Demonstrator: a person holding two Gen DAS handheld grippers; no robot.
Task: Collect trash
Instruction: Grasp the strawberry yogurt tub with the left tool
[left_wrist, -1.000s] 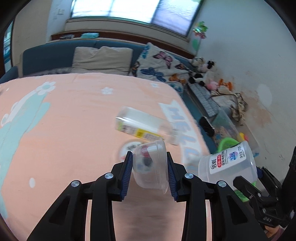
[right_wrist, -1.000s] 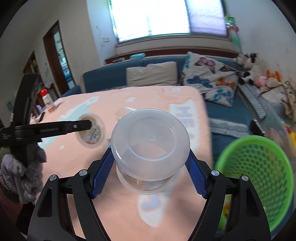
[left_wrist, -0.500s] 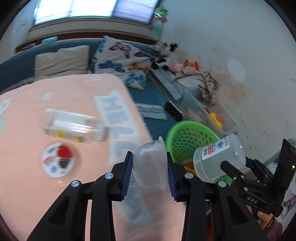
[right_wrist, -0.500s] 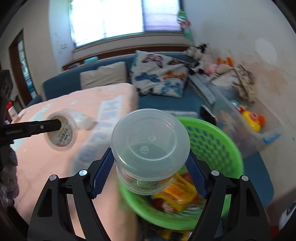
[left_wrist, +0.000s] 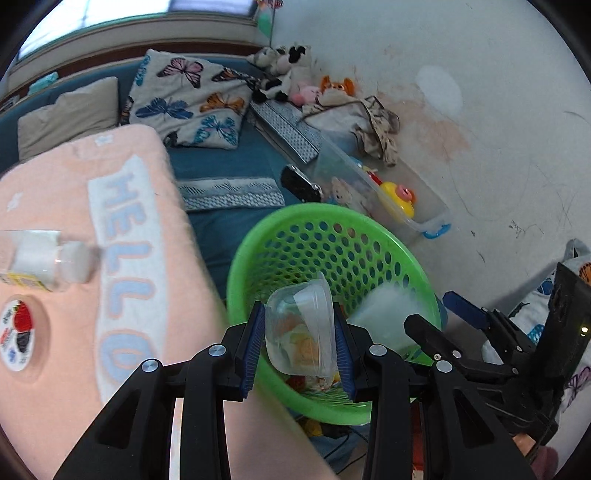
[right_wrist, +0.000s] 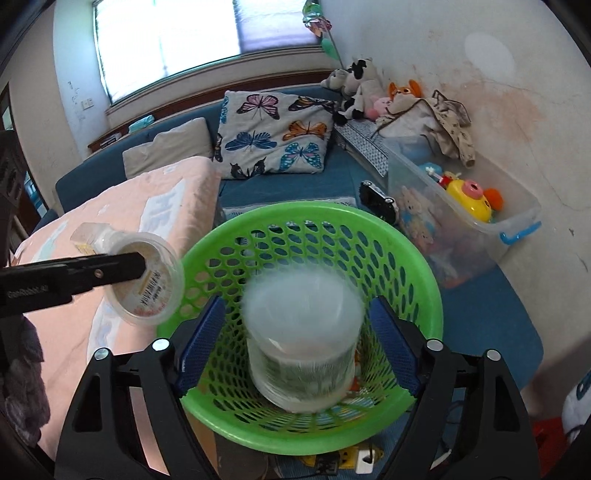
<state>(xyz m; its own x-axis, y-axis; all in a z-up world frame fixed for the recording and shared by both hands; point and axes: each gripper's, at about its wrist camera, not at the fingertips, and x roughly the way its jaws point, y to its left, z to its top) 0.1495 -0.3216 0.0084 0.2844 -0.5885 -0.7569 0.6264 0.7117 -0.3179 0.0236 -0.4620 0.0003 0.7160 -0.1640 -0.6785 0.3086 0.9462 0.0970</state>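
A green mesh basket (left_wrist: 303, 218) (right_wrist: 306, 210) with some wrappers in it stands on the floor beside the pink-covered table. My left gripper (left_wrist: 299, 347) is shut on a small clear plastic cup (left_wrist: 299, 328), held on its side over the basket's near rim. In the right wrist view the same cup (right_wrist: 147, 280) hangs at the basket's left edge. My right gripper (right_wrist: 297, 306) is over the basket and its jaws are opening. A clear labelled jar (right_wrist: 301, 362), blurred, sits between them with a gap on each side. That jar (left_wrist: 384, 314) shows as a white blur in the left view.
A clear bottle (left_wrist: 37, 258) lies on the pink "HELLO" cover (left_wrist: 122, 229), with a round strawberry-printed lid (left_wrist: 18, 332) near it. Behind the basket are a blue sofa, a butterfly pillow (right_wrist: 273, 136) and a clear toy bin (right_wrist: 461, 221). A power strip (right_wrist: 340, 458) lies below.
Both grippers swung right, from above the pink cover to above the green basket. The right jaws spread and the jar came loose, now blurred. The left still holds its cup.
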